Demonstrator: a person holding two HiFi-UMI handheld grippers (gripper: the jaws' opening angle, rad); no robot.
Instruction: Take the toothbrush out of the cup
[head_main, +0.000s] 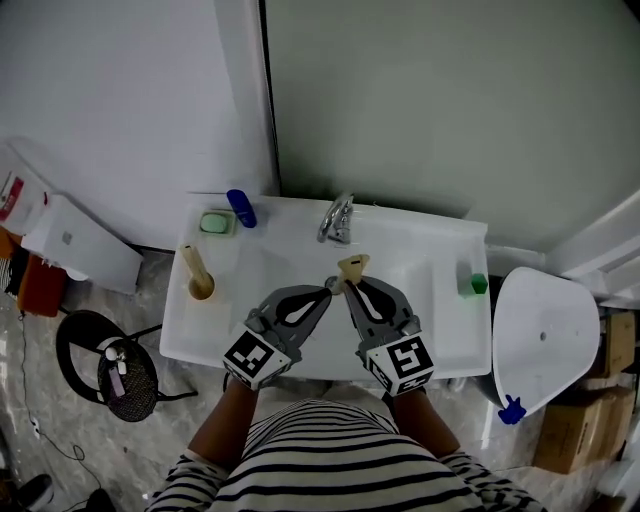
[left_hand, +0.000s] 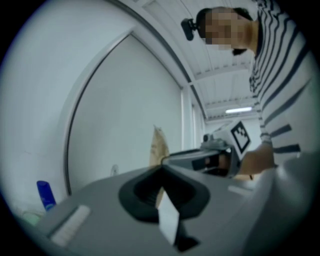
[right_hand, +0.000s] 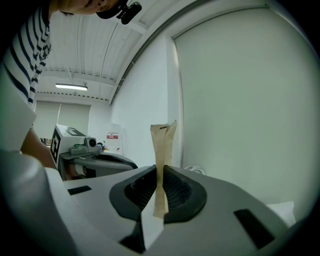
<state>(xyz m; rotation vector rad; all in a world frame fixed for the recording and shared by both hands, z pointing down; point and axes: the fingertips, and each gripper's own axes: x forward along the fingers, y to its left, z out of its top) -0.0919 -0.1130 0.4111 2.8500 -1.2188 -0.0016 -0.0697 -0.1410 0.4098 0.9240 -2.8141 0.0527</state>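
Note:
A tan cup (head_main: 201, 287) stands at the left of the white washbasin (head_main: 430, 320), with a wooden toothbrush (head_main: 191, 259) upright in it. Both grippers are off to its right, over the middle of the basin. A slim tan paper packet (head_main: 352, 265) stands upright between their tips. My right gripper (head_main: 350, 284) is shut on the packet (right_hand: 162, 145), which passes between its jaws (right_hand: 159, 167). My left gripper (head_main: 333, 287) is shut too, and the packet (left_hand: 158, 145) rises just behind its tips (left_hand: 162, 167), with a pale strip showing in the jaw hollow.
A tap (head_main: 337, 218) stands at the back of the basin. A blue bottle (head_main: 241, 208) and a green soap dish (head_main: 215, 222) sit at the back left, a green object (head_main: 478, 284) on the right rim. A white toilet (head_main: 545, 335) is right, a black bin (head_main: 110, 365) left.

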